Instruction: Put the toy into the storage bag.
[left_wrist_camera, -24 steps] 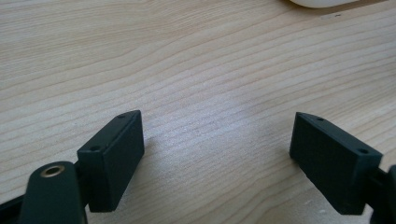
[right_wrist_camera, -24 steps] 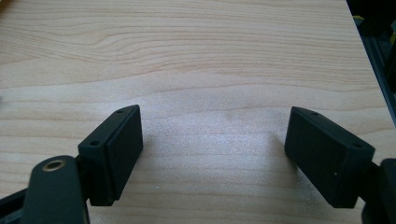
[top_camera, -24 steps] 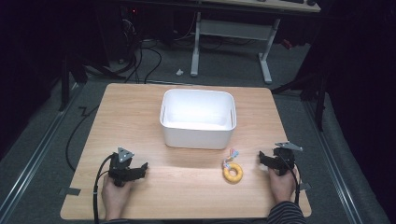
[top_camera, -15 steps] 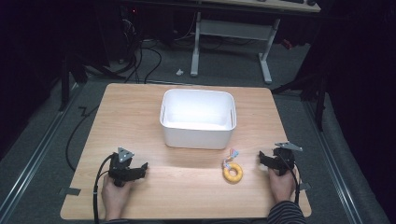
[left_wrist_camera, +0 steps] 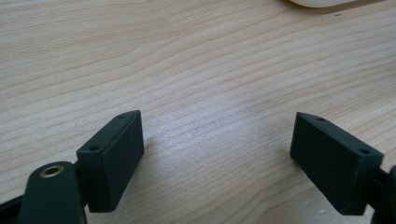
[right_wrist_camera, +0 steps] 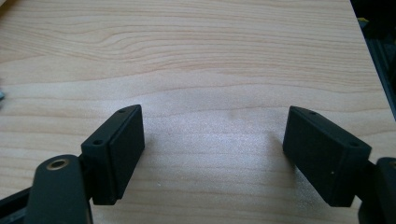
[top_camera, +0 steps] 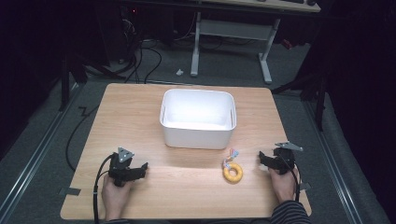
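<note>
Nothing has moved since 0.8 s ago: both grippers, ring and bin sit where they were. Nearest me, my left gripper (top_camera: 140,167) rests low on the wooden table (top_camera: 130,105), front-left, jaws spread wide w/ bare wood between them in the left gripper view (left_wrist_camera: 217,144). My right gripper (top_camera: 262,158) sits front-right, jaws likewise released, nothing btwn them (right_wrist_camera: 212,140). Just left of it lies a yellow ring (top_camera: 233,172) w/ a small coloured tag (top_camera: 231,154) at its far side, apart from the gripper. Farther back, mid-table, stands the white bin (top_camera: 198,133), upright.
</note>
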`<state>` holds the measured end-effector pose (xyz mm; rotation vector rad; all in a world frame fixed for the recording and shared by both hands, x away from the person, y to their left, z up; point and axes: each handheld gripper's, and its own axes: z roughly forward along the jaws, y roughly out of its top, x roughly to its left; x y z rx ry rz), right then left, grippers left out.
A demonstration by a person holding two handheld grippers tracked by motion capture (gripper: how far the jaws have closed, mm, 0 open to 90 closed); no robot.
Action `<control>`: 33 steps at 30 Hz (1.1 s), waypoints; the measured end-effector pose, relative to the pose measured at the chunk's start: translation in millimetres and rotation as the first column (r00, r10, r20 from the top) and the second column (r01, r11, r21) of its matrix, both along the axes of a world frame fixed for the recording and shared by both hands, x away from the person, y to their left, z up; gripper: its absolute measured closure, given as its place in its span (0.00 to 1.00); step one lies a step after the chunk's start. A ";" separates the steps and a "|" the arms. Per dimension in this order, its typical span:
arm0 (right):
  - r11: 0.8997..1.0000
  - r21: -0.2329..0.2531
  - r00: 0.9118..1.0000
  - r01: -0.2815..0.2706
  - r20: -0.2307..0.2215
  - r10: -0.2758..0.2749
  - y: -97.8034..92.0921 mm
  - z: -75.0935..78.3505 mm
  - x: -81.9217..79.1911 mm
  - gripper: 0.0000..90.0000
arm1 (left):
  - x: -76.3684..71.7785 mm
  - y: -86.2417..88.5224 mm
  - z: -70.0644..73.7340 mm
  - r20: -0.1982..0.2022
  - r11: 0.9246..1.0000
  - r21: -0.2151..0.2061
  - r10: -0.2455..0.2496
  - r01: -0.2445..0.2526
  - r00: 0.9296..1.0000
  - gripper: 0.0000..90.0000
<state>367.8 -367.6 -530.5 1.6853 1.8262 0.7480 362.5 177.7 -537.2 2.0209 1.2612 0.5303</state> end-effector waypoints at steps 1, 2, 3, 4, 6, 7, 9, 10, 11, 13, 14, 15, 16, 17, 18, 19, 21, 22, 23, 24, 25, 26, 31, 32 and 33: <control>1.000 0.003 1.000 -0.010 -0.001 0.010 -0.8 0.0 -0.4 0.23 | 0.0 0.0 0.0 0.000 1.000 0.000 0.000 0.000 1.000 0.20; 1.000 0.000 1.000 -0.019 -0.005 0.019 -1.1 0.3 -0.1 0.22 | 0.0 0.0 0.0 0.000 1.000 0.000 0.000 0.000 1.000 0.20; 1.000 0.000 1.000 -0.019 -0.005 0.019 -1.1 0.3 -0.1 0.22 | 0.0 0.0 0.0 0.000 1.000 0.000 0.000 0.000 1.000 0.20; 1.000 0.003 1.000 -0.022 -0.010 0.022 -0.9 0.6 0.2 0.22 | 0.0 -0.1 0.0 0.000 1.000 0.000 0.000 0.000 1.000 0.20; 0.999 0.002 0.999 -0.038 -0.025 0.038 -1.4 1.9 1.0 0.22 | 0.0 -0.1 0.0 0.000 1.000 0.000 0.000 0.000 1.000 0.20; 0.999 0.002 0.999 -0.038 -0.025 0.038 -1.4 1.9 1.0 0.22 | 0.0 -0.1 0.0 0.000 1.000 0.000 0.000 0.000 1.000 0.20; 0.999 0.003 0.999 -0.040 -0.026 0.040 -0.9 3.1 0.7 0.28 | 0.0 -0.1 0.0 0.000 1.000 0.000 0.000 0.000 1.000 0.20; 0.999 0.003 0.999 -0.040 -0.026 0.040 -0.9 3.1 0.7 0.28 | 0.0 -0.1 0.0 0.000 1.000 0.000 0.000 0.000 1.000 0.20; 0.999 0.001 0.999 -0.039 -0.025 0.039 -0.8 3.4 0.6 0.29 | 0.0 -0.1 0.0 0.000 1.000 0.000 0.000 0.000 1.000 0.20; 0.999 0.003 0.999 -0.036 -0.027 0.036 -0.9 3.6 0.4 0.30 | 0.0 -0.1 0.0 0.000 1.000 0.000 0.000 0.000 1.000 0.20; 0.999 0.004 0.999 -0.035 -0.028 0.035 -1.0 3.8 0.3 0.30 | 0.0 -0.1 0.0 0.000 1.000 0.000 0.000 0.000 1.000 0.20; 0.999 0.003 0.999 -0.037 -0.031 0.037 -1.2 4.1 0.1 0.30 | 0.0 -0.1 0.0 0.000 1.000 0.000 0.000 0.000 1.000 0.20; 0.999 0.002 0.999 -0.039 -0.038 0.039 -1.4 4.8 -0.4 0.30 | 0.0 -0.1 0.0 0.000 1.000 0.000 0.000 0.000 1.000 0.20; 0.999 0.002 0.998 -0.037 -0.042 0.037 -1.4 5.3 -1.1 0.30 | 0.0 -0.1 0.0 0.000 1.000 0.000 0.000 0.000 1.000 0.20; 0.999 0.002 0.998 -0.040 -0.043 0.040 -1.5 5.8 -1.8 0.30 | 0.0 0.0 0.0 0.000 1.000 0.000 0.000 0.000 1.000 0.20; 0.999 0.002 0.998 -0.042 -0.044 0.042 -1.8 6.7 -2.8 0.31 | 0.0 0.0 0.0 0.000 1.000 0.000 0.000 0.000 1.000 0.20; 0.999 0.017 0.998 -0.043 -0.037 0.043 -2.2 8.6 -5.2 0.32 | 0.0 -0.1 0.0 0.000 1.000 0.000 0.000 0.000 1.000 0.20; 0.998 0.020 0.998 -0.052 -0.029 0.052 -2.3 10.2 -6.8 0.33 | 0.0 -0.1 0.0 0.000 1.000 0.000 0.000 0.000 1.000 0.20; 0.998 0.020 0.998 -0.052 -0.029 0.052 -2.3 10.2 -6.8 0.33 | 0.0 -0.1 0.0 0.000 1.000 0.000 0.000 0.000 1.000 0.20; 0.998 0.020 0.998 -0.057 -0.026 0.058 -1.9 11.0 -7.2 0.33 | 0.0 -0.1 0.0 0.000 1.000 0.000 0.000 0.000 1.000 0.20; 0.998 0.021 0.998 -0.062 -0.026 0.063 -1.3 12.0 -7.7 0.34 | 0.0 -0.1 0.0 0.000 1.000 0.000 0.000 0.000 1.000 0.20; 0.998 0.026 0.998 -0.066 -0.024 0.066 -0.7 13.3 -8.2 0.34 | 0.0 -0.1 0.0 0.000 1.000 0.000 0.000 0.000 1.000 0.20; 0.993 0.071 0.995 -0.093 -0.015 0.095 0.2 19.8 -11.5 0.39 | 0.0 -0.1 0.0 0.000 1.000 0.000 0.000 0.000 1.000 0.20; 0.992 0.078 0.995 -0.097 -0.022 0.099 0.6 20.6 -12.2 0.40 | 0.0 -0.1 0.0 0.000 1.000 0.000 0.000 0.000 1.000 0.20; 0.991 0.082 0.994 -0.104 -0.028 0.107 0.8 21.3 -12.7 0.42 | 0.0 -0.1 0.0 0.000 1.000 0.000 0.000 0.000 1.000 0.20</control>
